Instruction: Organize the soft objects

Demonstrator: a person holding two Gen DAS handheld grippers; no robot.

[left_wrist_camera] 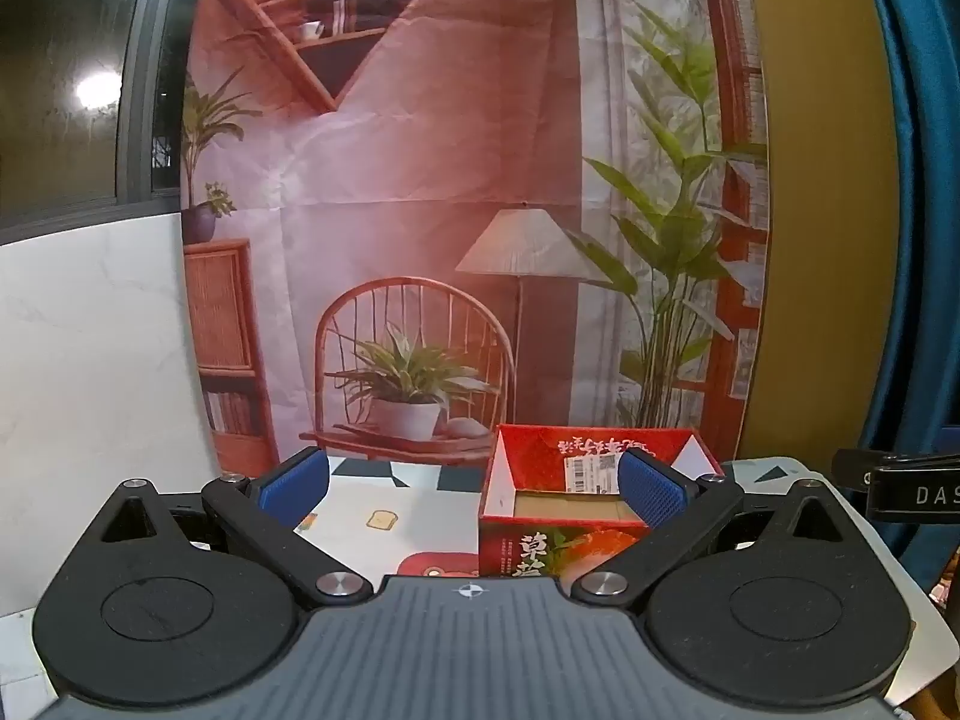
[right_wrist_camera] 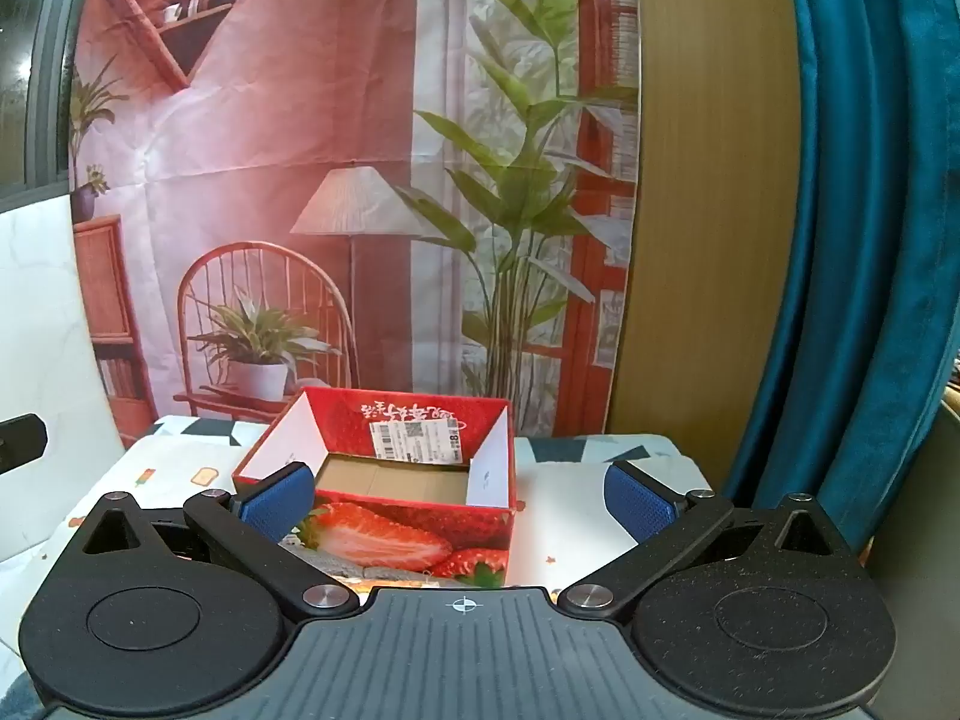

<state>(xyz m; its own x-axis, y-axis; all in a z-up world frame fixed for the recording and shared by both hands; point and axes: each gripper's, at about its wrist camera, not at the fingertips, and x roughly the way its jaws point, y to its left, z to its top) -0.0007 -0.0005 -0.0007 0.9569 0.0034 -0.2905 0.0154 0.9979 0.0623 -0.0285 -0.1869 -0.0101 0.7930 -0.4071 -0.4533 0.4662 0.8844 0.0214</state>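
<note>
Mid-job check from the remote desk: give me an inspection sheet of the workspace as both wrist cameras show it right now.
Surface: table under a patterned cloth with small printed pictures.
Job's things: open strawberry box, upright, flaps raised, cardboard floor bare where visible; no soft objects seen.
Clutter: nothing seen.
Grippers: left gripper open, nothing between its blue pads; right gripper open, nothing between its pads, facing the box.
Cables: nothing seen.
Surroundings: printed room-scene backdrop behind the table, teal curtain on the right, window at upper left, black device at the left view's right edge.
</note>
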